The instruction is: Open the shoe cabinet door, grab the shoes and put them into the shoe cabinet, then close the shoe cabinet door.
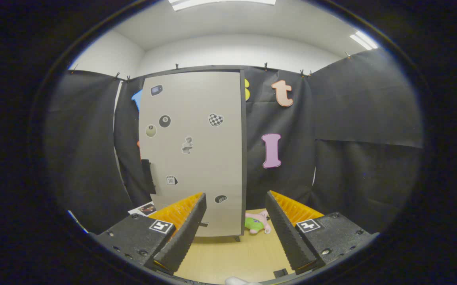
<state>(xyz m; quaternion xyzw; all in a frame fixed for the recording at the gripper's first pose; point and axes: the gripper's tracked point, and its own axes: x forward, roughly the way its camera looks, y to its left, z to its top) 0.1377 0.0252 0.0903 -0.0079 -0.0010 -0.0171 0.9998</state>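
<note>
The cabinet (197, 154) stands upright on the table (228, 257), beyond the fingers and a little left of the gap between them. Its door (208, 158) is shut — a pale grey panel in a dark frame, dotted with small stickers (216, 119), with a dark handle (148, 176) on its left edge. A short foot shows under the right corner.

Just right of the cabinet's base, on the far part of the table, lies a small pink and green plush toy (257, 223), close to the right finger in the view; whether it touches the cabinet cannot be told. On the near left, beside the cabinet, the corner of a printed card (145, 208) peeks out past the left finger.

The gripper (234, 221) hangs with its fingers spread wide, nothing between them, only bare table beneath.

The table is light wood, smooth. Black cloth (355, 150) hangs clipped along a line behind and to both sides; above it are white walls and a white ceiling with two strip lights (222, 3).
</note>
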